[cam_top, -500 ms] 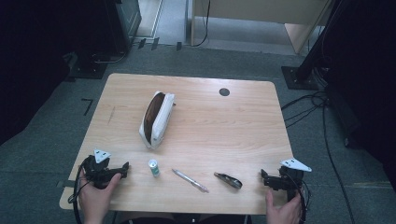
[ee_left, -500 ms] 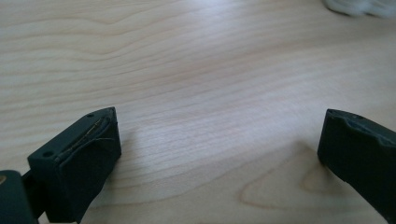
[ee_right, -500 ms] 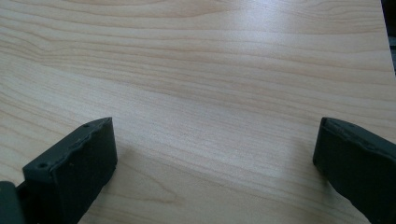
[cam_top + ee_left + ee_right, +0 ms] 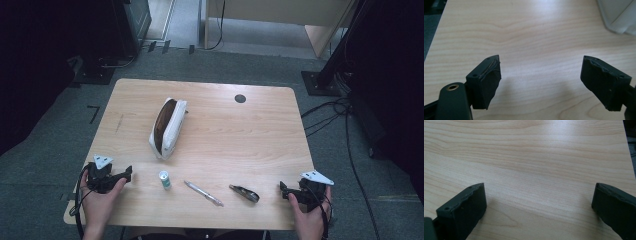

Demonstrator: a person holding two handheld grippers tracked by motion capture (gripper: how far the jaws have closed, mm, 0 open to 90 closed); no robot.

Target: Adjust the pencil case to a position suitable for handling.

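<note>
Left gripper [image 4: 122, 175], at the table's [image 4: 240, 135] near left corner: black body, grey three-cornered plate on top, black cable looping off the table edge. Jaws black and blocky, small screw holes in each tip, worn pads [image 4: 489, 77] with ragged edges; brass-ringed hole on the left jaw's base. Right gripper [image 4: 284, 190], near right corner: same black build, grey plate, dark cable. Forearms bare, no sleeves.

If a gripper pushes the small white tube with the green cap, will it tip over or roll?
The tube seems to stand upright on the table, so a push near its top would probably tip it. It looks round, so once down it might roll. Being small, it is likely light.
</note>
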